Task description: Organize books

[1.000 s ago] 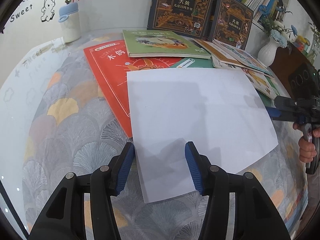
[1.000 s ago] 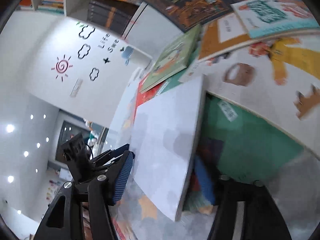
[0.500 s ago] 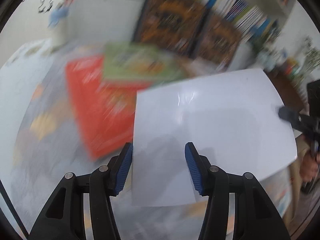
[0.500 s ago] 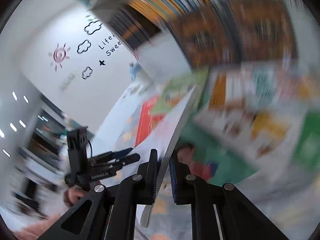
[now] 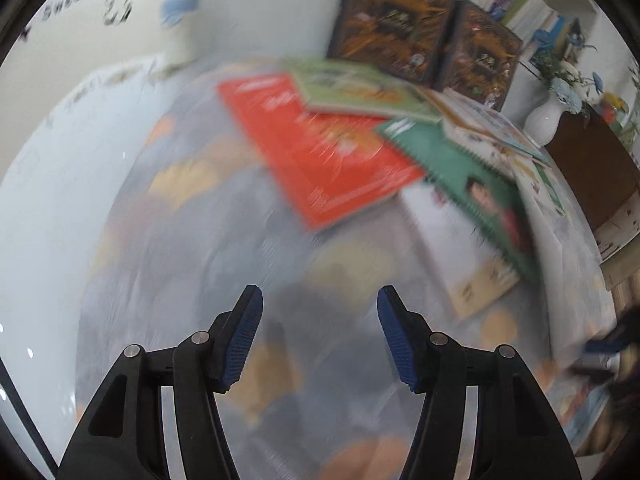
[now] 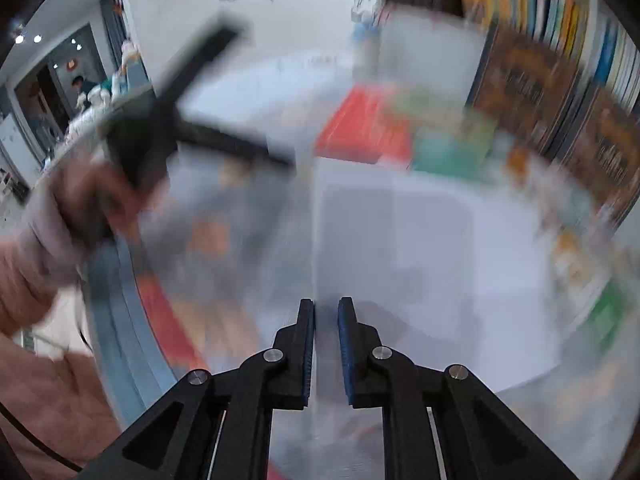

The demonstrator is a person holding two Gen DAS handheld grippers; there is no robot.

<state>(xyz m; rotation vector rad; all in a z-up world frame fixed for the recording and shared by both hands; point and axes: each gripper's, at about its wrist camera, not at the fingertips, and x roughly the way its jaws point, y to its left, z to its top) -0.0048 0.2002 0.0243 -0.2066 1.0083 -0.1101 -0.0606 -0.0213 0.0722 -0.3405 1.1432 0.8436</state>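
My left gripper (image 5: 320, 332) hangs over the patterned tablecloth (image 5: 180, 240), its jaws opening with nothing between them. My right gripper (image 6: 326, 344) is shut on the left edge of a plain white book (image 6: 432, 264), which spreads out to the right of its fingers. In the blurred right wrist view, a hand in a pink sleeve holds the left gripper (image 6: 256, 98) at the upper left. A red book (image 5: 320, 148), a green book (image 5: 360, 90) and a teal spiral book (image 5: 460, 164) lie overlapping on the table.
Two dark ornate books (image 5: 396, 20) stand against the shelf at the back. A white vase (image 5: 544, 120) with flowers stands on a brown cabinet at the right. More picture books are spread along the table's right side.
The white book has left the left gripper's jaws, which have widened. The right gripper closed on the book's edge and swung round with it, so that the book now lies to its right.
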